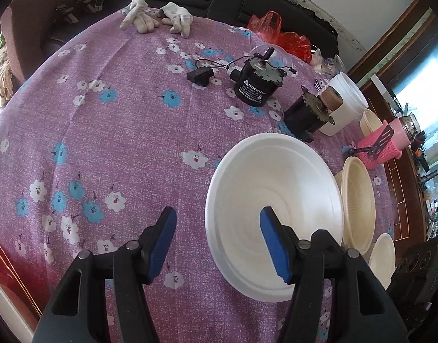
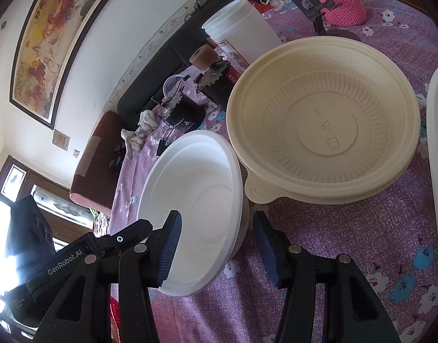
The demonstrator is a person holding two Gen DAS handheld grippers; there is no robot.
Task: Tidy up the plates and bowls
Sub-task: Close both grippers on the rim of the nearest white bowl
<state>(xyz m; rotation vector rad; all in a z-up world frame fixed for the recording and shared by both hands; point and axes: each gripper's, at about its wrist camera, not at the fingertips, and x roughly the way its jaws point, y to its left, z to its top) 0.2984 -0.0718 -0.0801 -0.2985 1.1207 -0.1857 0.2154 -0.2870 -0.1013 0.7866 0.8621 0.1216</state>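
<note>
White bowl: the white bowl sits on the purple cloth, its rim just beside the cream bowl — near enough that nesting looks like the plan.

Right gripper: the right gripper has its jaws about half apart, straddling the white bowl's near wall; one pad is inside, the other outside. The pads do not seem to press yet (the fisheye makes the inner gap hard to read), so I judge it poised to pinch, not holding.

Left gripper: the left gripper is also half open with nothing between its jaws; one finger shows in front of the white bowl, the other over bare cloth. It appears to wait there to steady or take the rim.

Cream bowl: it lies open side up, empty, a ready base for a stack; a third bowl lies beyond it at the edge.

Clutter: motors, a tub and gloves sit well apart at the far side, out of the way.
</note>
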